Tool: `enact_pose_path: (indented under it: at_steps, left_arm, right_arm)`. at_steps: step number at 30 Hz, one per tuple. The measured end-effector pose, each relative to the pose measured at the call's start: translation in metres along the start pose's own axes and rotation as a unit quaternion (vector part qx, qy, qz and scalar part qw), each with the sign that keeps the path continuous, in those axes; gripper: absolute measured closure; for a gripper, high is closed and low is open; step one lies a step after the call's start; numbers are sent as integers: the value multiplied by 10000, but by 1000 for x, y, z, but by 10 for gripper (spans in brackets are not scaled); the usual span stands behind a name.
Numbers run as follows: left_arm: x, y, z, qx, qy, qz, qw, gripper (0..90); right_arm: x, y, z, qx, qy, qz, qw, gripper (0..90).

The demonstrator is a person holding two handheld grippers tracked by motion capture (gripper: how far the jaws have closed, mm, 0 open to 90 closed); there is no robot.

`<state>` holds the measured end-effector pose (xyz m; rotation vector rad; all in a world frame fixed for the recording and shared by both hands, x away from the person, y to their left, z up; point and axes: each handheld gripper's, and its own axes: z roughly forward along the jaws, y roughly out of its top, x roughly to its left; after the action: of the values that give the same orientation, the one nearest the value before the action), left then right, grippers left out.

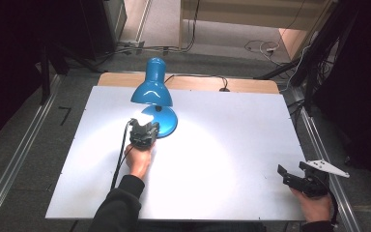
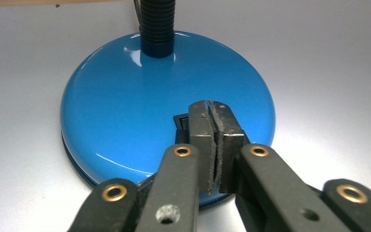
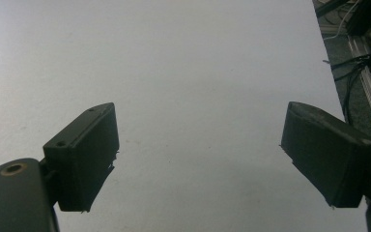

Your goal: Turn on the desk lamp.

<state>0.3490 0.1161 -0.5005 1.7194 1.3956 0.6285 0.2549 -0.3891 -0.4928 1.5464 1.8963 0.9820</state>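
Note:
A blue desk lamp stands at the back left of the white table (image 1: 232, 145), its shade (image 1: 151, 89) bent down and lit, throwing a bright pool on the tabletop. My left gripper (image 1: 144, 127) is at the front edge of the lamp's round base (image 1: 170, 122). In the left gripper view its jaws are shut together, nothing between them, and its tip (image 2: 213, 110) rests over a small black switch (image 2: 181, 123) on the glossy base (image 2: 125, 96). The ribbed black neck (image 2: 157, 24) rises behind. My right gripper (image 1: 292, 171) stands open near the front right corner, with bare table between its fingers (image 3: 84, 154).
A wooden strip (image 1: 188, 82) runs along the table's back edge, where the lamp's black cord (image 1: 207, 77) trails off. Metal rails (image 1: 319, 145) flank both sides of the table. Cables (image 1: 265, 47) lie on the floor behind, and dark stands rise at both back corners.

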Motion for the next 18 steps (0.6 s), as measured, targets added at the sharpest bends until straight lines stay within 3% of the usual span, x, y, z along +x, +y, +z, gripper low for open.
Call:
enact_pose_path:
  at_steps: [3,5,7,10,18]
  left_arm:
    - [-3,-1,-6,-14,-143,-3,9999,762]
    - [-6,-3,-10,-32,-94,-51,9999,635]
    - [-6,-6,-15,-62,-92,-29,9999,608]
    - [-6,-9,-22,-60,-38,-78,9999,488]
    - [-1,-19,-37,-91,75,-63,9999,357]
  right_arm:
    - [0,0,0,-7,-7,-8,10000,118]
    - [0,0,-1,-7,-1,-4,10000,118]
    - [0,0,-1,-7,-4,5,10000,118]
    - [1,0,-1,5,-13,-8,10000,118]
    - [1,0,0,29,-19,-20,10000,118]
